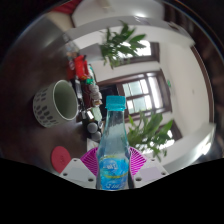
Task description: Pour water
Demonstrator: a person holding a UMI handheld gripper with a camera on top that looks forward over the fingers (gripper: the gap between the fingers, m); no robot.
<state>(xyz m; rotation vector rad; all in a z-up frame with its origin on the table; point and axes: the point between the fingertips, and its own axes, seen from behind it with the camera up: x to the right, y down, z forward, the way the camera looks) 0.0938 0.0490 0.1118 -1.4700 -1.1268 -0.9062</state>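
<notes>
At the bottom centre of the frame, the gripper [114, 170] is clamped on a clear plastic water bottle with a teal cap and blue label [114, 150], its pink pads [92, 160] pressing the bottle from both sides. The bottle stands upright in the grasp. At the left of the frame, a pale green ceramic mug [55, 103] lies tilted with its mouth facing the bottle, on the dark bench [40, 145].

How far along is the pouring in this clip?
Done: the water bottle stands upright between the fingers, apparently gripped. In hand: holding it, blue cap still on, just short of the mug on the dark table. Left: uncapping, tipping and pouring; whether the mug holds water cannot be seen.
</notes>
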